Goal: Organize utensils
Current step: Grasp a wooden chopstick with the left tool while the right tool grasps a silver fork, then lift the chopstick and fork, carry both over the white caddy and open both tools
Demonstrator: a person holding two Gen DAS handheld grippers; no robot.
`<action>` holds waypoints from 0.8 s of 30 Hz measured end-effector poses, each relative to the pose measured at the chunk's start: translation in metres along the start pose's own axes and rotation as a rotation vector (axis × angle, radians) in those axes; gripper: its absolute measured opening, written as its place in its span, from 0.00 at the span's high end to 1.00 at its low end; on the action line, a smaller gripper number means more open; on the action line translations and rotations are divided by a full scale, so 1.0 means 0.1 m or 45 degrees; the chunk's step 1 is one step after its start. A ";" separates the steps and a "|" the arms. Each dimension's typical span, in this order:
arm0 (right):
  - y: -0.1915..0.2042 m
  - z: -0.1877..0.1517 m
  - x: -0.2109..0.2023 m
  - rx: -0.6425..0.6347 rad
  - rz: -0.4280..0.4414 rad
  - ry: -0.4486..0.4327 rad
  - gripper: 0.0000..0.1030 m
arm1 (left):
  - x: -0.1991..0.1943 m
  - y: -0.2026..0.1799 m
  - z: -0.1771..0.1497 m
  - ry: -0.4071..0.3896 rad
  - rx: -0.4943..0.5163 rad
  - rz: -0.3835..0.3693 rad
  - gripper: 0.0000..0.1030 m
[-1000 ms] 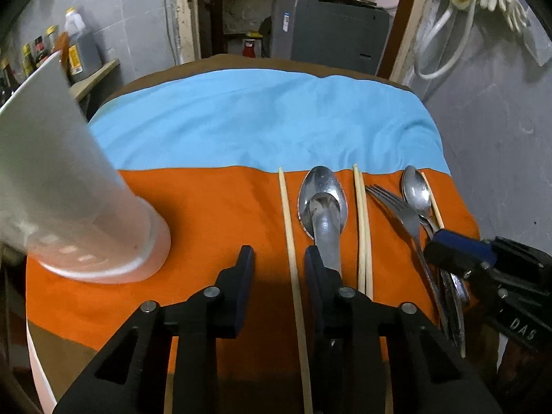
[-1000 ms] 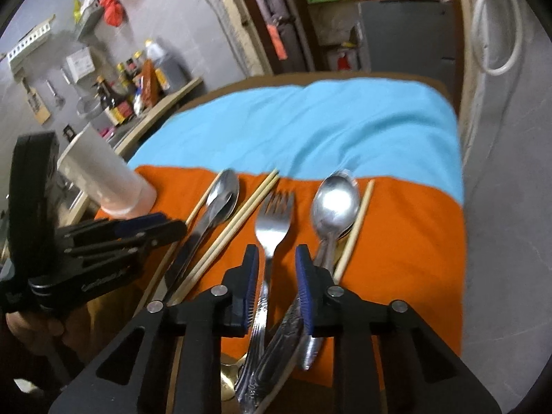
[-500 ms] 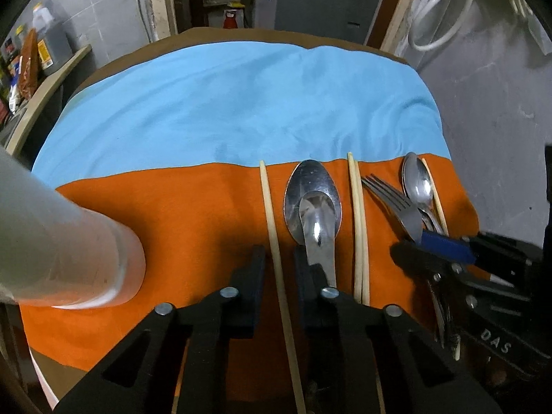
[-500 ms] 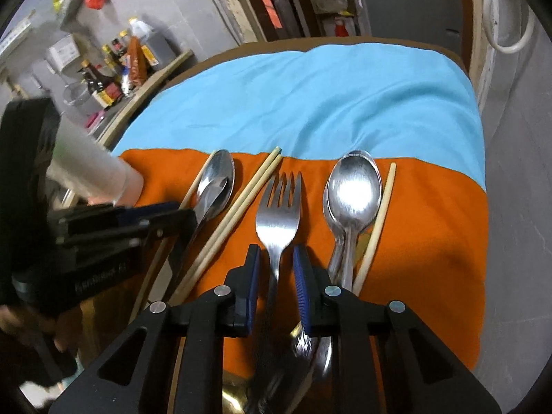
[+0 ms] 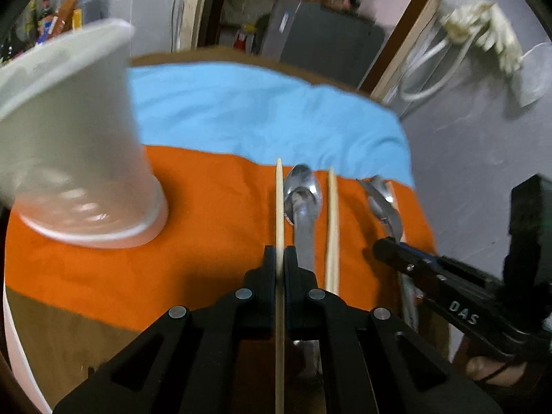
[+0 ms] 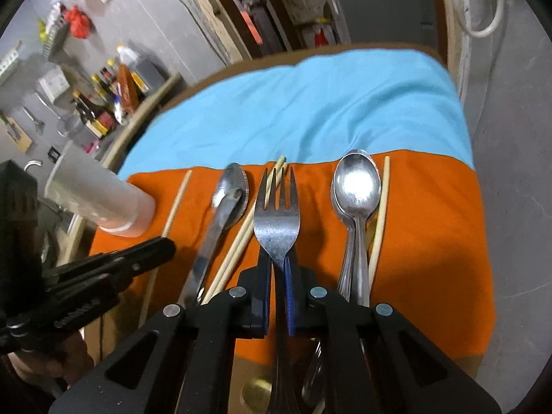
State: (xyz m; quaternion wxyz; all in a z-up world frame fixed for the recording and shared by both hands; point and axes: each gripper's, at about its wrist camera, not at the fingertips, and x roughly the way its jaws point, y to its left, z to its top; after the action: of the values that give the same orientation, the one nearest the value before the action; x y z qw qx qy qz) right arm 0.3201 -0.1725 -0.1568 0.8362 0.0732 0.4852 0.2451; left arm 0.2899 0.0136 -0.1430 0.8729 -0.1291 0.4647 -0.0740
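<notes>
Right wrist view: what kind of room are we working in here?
Probably a home kitchen or utility corner, fairly rough. Sauce bottles crowd a shelf on the bare grey wall, a dark grey cabinet stands in the back, and the utensils lie on a table under an orange and blue cloth.

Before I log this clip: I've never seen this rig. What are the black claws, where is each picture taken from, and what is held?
No robot here: a person holds one black two-finger claw in each hand, and a fisheye camera on each looks along its fingers. In the left wrist view, the left claw is shut on a chopstick. In the right wrist view, the right claw is shut on a fork. Each view also catches the other claw at its edge. On the orange cloth lie spoons, more chopsticks and an upright white cup. A blue cloth lies beyond.
</notes>
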 end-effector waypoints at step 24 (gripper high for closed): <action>1.61 0.26 -0.94 -0.171 0.154 -0.720 0.96 | -1.91 0.86 0.57 -0.715 0.008 -0.098 0.98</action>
State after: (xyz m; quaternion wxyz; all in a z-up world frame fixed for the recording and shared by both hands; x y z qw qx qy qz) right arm 0.2492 -0.0753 -0.0126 0.9250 0.1119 0.2102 0.2961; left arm 0.2315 0.1521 0.0138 0.9644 -0.1592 0.1992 -0.0698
